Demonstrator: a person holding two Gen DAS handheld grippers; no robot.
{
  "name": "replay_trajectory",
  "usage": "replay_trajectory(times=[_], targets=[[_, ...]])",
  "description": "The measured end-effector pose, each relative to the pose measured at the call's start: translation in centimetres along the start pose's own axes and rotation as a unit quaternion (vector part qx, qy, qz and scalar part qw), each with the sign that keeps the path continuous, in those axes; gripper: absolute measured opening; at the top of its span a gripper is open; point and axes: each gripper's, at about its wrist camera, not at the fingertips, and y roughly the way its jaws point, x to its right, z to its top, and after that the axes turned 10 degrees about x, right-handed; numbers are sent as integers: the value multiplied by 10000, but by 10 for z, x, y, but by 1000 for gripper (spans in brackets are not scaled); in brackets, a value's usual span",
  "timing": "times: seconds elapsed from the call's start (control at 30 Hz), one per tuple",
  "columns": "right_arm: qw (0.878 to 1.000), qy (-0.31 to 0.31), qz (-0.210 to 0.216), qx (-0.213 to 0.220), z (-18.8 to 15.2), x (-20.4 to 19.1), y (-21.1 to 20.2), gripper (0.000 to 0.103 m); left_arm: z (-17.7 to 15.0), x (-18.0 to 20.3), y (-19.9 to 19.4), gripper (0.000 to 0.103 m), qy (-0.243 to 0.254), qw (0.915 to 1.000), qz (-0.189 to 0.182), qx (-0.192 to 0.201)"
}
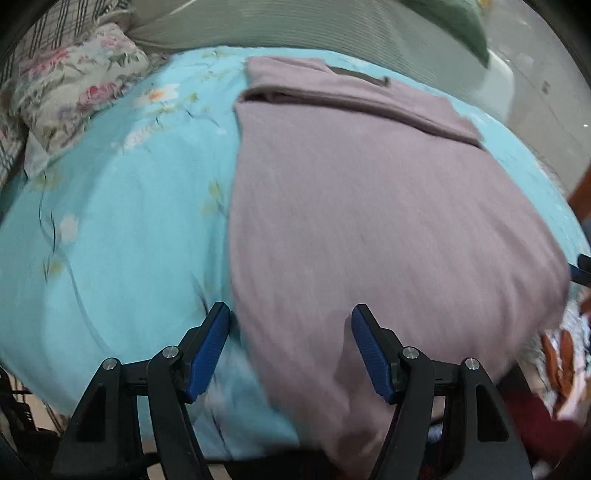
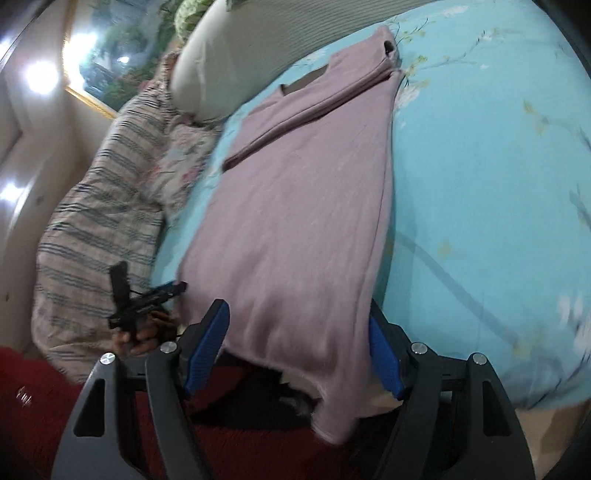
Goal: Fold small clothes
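A mauve knit garment lies flat on a light blue floral bedspread, with a sleeve folded across its far end. Its near hem hangs over the bed edge. My left gripper is open, its blue pads either side of the garment's near left corner, holding nothing. In the right wrist view the same garment runs away from me. My right gripper is open astride the hanging hem. The left gripper also shows in the right wrist view, held by a hand.
A floral pillow and a striped blanket lie at the bed's side. A pale green ribbed pillow is at the far end. A dark red rug lies below the bed edge.
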Motion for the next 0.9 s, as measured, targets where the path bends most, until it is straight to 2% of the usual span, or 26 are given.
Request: replay_trajectory(times=[0.13,0.33,0.47,0.53,0.63,0.67,0.7,0.73,0.77,0.8,0.87,0.9], targets=[[9998,-14,171,-59,-14,1,3,73,-21,-7,-16,68,0,9998,-204,-31],[9982,-267,535,34,-15,-16,7,74,-26,-5,-18,64,213,9982,-445,-336],[9987,-314,399,-24,-15,-17,14,74,-19,-20,-14,57,-104,9966,-694,-425],[9986,-362,384,-58,-17,-17,16,74,-17,-25,-13,57,-257,9952,-831,-440],[9988,-413,262,-53,-19,-18,16,74,-19,-24,-12,54,-217,9931,-1042,-499],[9989,-418,210,-61,-19,-18,16,74,-20,-22,-11,44,-188,9926,-1081,-524],[9989,-440,114,-69,-19,-18,16,74,-22,-22,-8,30,-199,9909,-1178,-614],[9988,-477,-30,-80,-19,-19,15,74,-24,-22,-5,22,-235,9894,-1250,-705],[9985,-523,-149,-87,-20,-19,14,72,-26,-23,-2,17,-289,9879,-1296,-805],[9984,-538,-181,-81,-20,-19,14,69,-27,-23,1,16,-313,9872,-1311,-854],[9982,-533,-275,-96,-20,-18,14,49,-28,-23,1,16,-282,9869,-1342,-845],[9980,-492,-349,-180,-20,-16,16,42,-28,-23,2,16,-265,9866,-1364,-855]])
